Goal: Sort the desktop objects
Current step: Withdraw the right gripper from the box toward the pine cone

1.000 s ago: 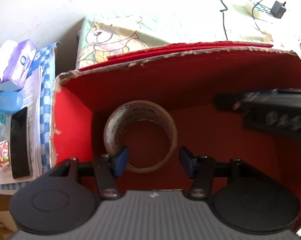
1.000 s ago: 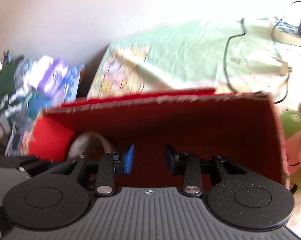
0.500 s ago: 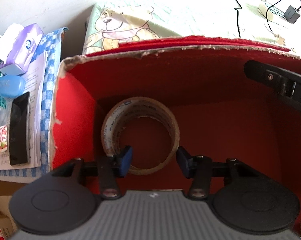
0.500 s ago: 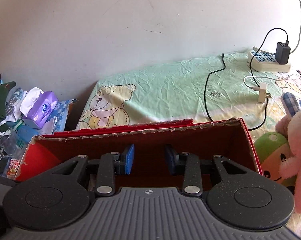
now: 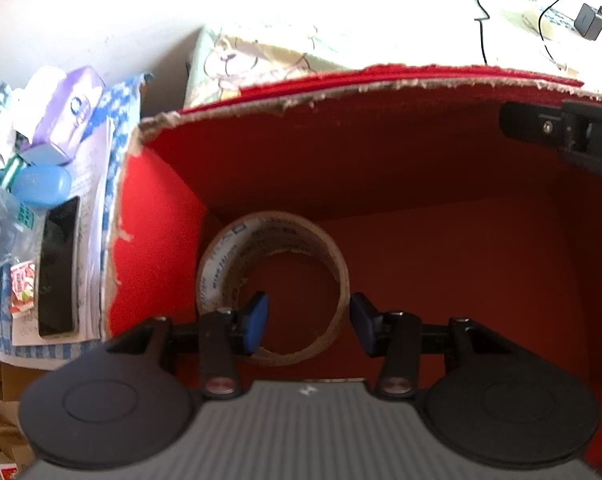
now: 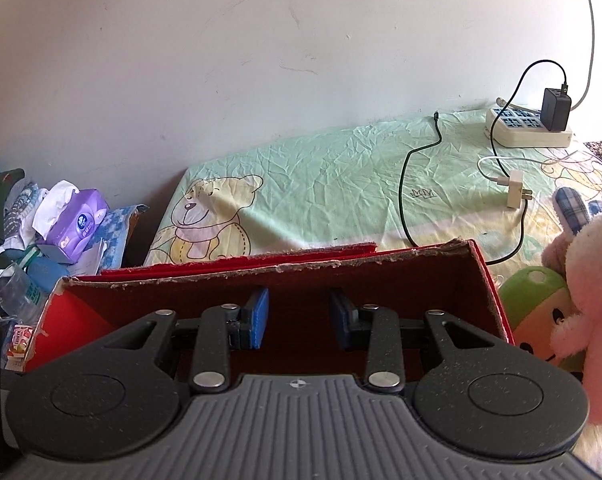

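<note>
L tongs (image 5: 305,320) spread, empty, hovering over tape roll (image 5: 273,288) lying at 9 o'clock in red box (image 5: 441,152). R tongs (image 6: 297,318) spread, now risen clear above box (1 s ago inside). Tape sorted; next obj pending.

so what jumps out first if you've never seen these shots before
The big red box with its torn cardboard rim fills both views. A roll of tape lies on its floor near the left wall, just beyond the open left gripper. Behind the box lies a pale green sheet with a cartoon bear.
</note>
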The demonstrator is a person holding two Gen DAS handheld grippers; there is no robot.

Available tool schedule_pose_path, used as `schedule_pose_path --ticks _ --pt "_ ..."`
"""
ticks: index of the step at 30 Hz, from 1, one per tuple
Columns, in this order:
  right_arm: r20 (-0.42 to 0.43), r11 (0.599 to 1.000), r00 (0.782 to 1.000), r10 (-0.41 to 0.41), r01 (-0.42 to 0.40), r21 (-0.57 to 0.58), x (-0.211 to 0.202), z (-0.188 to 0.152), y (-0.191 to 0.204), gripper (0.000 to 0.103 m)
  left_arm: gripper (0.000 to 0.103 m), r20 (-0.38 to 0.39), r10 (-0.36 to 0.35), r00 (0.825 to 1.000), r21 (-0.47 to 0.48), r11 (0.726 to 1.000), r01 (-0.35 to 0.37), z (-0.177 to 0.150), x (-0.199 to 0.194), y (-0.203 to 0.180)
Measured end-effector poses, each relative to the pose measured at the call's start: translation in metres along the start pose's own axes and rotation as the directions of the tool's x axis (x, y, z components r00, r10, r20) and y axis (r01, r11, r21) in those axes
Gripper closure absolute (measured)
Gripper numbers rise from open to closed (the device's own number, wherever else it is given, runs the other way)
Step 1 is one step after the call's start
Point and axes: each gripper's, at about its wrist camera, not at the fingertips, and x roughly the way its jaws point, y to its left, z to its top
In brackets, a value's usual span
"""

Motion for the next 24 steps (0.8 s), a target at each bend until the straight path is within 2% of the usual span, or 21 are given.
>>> schedule_pose_path --ticks 9,11,14,16,18,19,23,24 --pt "-0.004 1.000 1.000 -0.007 0.007 0.014 0.000 -0.001 -0.002 0.066 0.050 0.110 0.005 0.994 0.004 1.000 -0.006 -0.011 -0.021 -0.006" --pt "0.001 1.000 1.000 -0.003 0.003 0.017 -0.001 -0.001 -0.002 0.066 0.049 0.128 0.011 0.992 -0.020 1.000 -0.008 -0.014 -0.030 -0.007" --pt "0.006 1.000 1.000 0.004 -0.004 0.027 -0.001 -0.001 -0.005 0.066 0.032 0.181 0.002 0.984 -0.058 0.998 0.009 -0.023 -0.055 -0.012" --pt "0.005 0.999 1.000 0.012 -0.012 0.039 -0.002 0.000 -0.006 0.066 0.025 0.234 0.050 0.971 -0.074 0.997 -0.033 -0.030 -0.076 -0.019" --pt "0.005 0.998 1.000 0.022 -0.022 0.056 -0.002 0.000 -0.009 0.066 0.009 0.292 0.097 0.951 -0.084 0.994 -0.076 -0.034 -0.098 -0.025" --pt "0.004 0.998 1.000 0.026 -0.026 0.064 -0.002 0.000 -0.010 0.066 0.006 0.315 0.118 0.942 -0.089 0.992 -0.094 -0.037 -0.107 -0.027" --pt "0.013 0.997 1.000 0.028 -0.029 0.074 -0.004 0.000 -0.011 0.066 0.005 0.376 0.218 0.900 -0.135 0.974 -0.180 -0.027 -0.127 -0.005" --pt "0.019 0.997 0.999 0.026 -0.027 0.071 -0.005 -0.001 -0.010 0.066 0.005 0.377 0.232 0.897 -0.150 0.971 -0.188 -0.015 -0.126 0.001"
